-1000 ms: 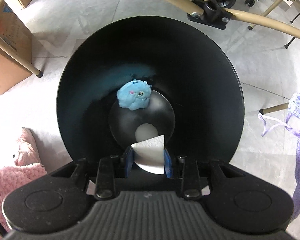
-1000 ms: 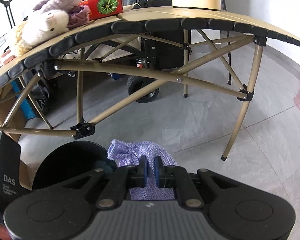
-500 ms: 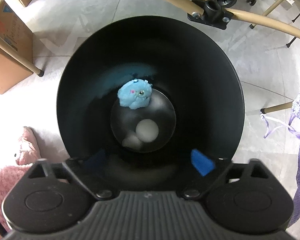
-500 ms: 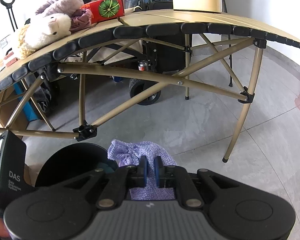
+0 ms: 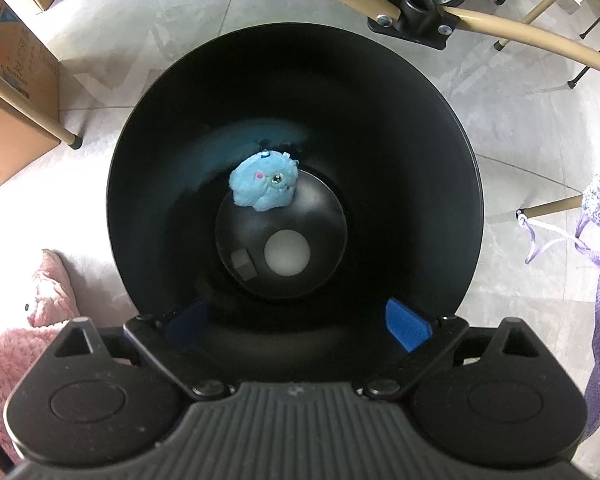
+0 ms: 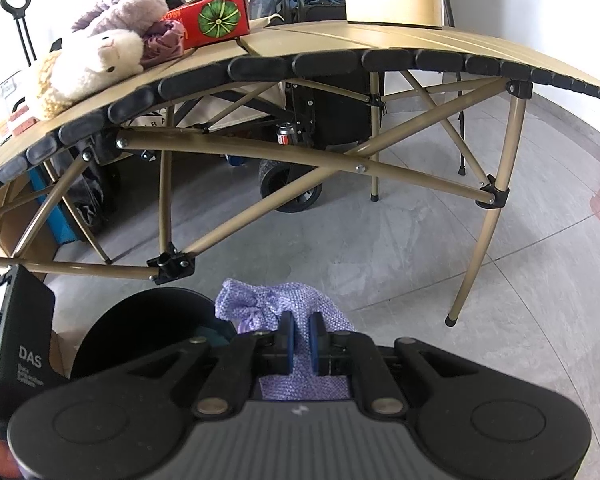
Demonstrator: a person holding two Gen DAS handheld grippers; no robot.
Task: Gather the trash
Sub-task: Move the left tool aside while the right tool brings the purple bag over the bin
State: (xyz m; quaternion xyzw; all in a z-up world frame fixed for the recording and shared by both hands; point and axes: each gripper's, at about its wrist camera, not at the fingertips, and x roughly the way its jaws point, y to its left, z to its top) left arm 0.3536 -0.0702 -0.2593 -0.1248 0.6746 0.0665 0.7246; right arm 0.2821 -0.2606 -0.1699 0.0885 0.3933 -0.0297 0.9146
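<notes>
Left claw hanging wide apart, empty, over black bin; right claw pinching soft, light purple knit pouch beside bin — limp, floppy, gripping best at bunched drawstring neck.

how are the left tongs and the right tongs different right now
The left tongs stand wide open with nothing between them; the right tongs are shut on a purple knitted pouch. The left tongs point down into the black bin, where a blue plush toy lies; the right tongs angle out toward the floor beside a folding table. Both have blue pads on black bodies.
</notes>
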